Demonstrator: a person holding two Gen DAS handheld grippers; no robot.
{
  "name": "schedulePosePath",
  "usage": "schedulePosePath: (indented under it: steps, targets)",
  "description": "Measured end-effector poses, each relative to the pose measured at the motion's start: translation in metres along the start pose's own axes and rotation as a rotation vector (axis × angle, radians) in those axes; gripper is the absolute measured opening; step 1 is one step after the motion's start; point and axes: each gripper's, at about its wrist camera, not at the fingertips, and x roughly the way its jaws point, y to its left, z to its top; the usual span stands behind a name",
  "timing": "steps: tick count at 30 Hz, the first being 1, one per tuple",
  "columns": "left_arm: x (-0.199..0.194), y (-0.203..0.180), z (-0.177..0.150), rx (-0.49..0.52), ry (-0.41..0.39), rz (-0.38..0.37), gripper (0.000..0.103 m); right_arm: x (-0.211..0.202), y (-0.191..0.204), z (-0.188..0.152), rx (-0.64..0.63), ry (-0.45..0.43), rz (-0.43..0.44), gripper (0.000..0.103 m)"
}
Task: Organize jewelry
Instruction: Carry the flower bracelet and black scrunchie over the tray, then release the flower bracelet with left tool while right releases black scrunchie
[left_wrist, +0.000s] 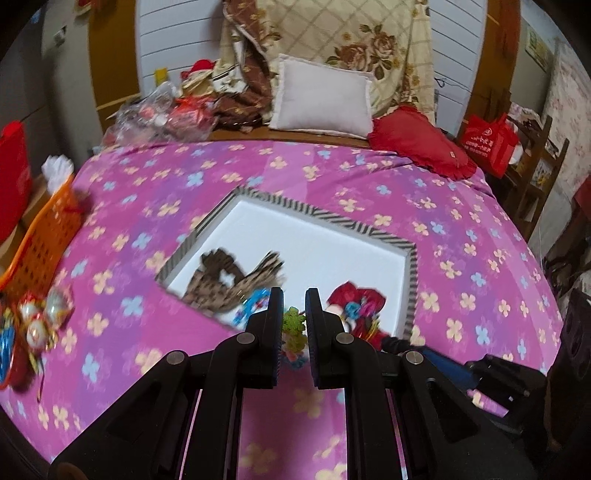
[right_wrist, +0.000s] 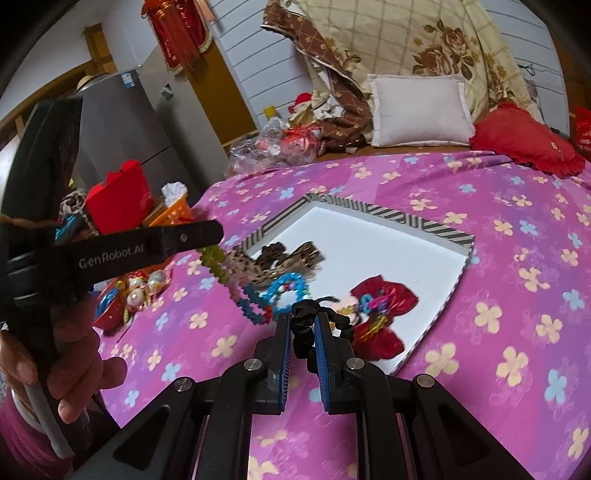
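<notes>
Beaded bracelet (right_wrist: 236, 284) dangles, green-pink-blue; black scrunchie (right_wrist: 306, 325) lifted; others lie on white tray (right_wrist: 369, 240).

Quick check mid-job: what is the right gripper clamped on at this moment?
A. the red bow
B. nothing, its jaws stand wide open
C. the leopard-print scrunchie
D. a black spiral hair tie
D. In the right wrist view the right gripper has its jaws closed on the black spiral hair tie, while the leopard-print scrunchie and the red bow lie on the white tray.
</notes>
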Motion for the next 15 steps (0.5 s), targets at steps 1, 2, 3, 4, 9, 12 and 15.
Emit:
schedulePosePath:
  steps: [1,2,3,4,9,12,15]
  targets:
    - [0.004,-0.004,0.003,0.005,0.001,-0.001,0.011,0.002,-0.003,0.001,0.006,0.0,-0.004,0.012]
    - [0.01,-0.009,0.007,0.012,0.003,-0.002,0.011,0.005,-0.006,0.003,0.013,0.002,-0.006,0.012]
    - [0.014,-0.012,0.009,0.016,0.004,-0.002,0.011,0.008,-0.01,0.004,0.019,0.005,-0.01,0.012]
    - [0.02,-0.015,0.011,0.02,0.006,-0.002,0.011,0.011,-0.013,0.005,0.021,0.009,-0.015,0.012]
    - [0.051,-0.017,0.018,0.018,0.034,0.01,0.011,0.026,-0.022,0.01,0.02,0.028,-0.038,0.012]
    - [0.07,-0.009,0.016,0.013,0.06,0.035,0.011,0.038,-0.026,0.011,0.015,0.043,-0.05,0.012]
    - [0.086,0.002,0.012,-0.001,0.087,0.058,0.011,0.051,-0.026,0.012,0.006,0.058,-0.062,0.012]
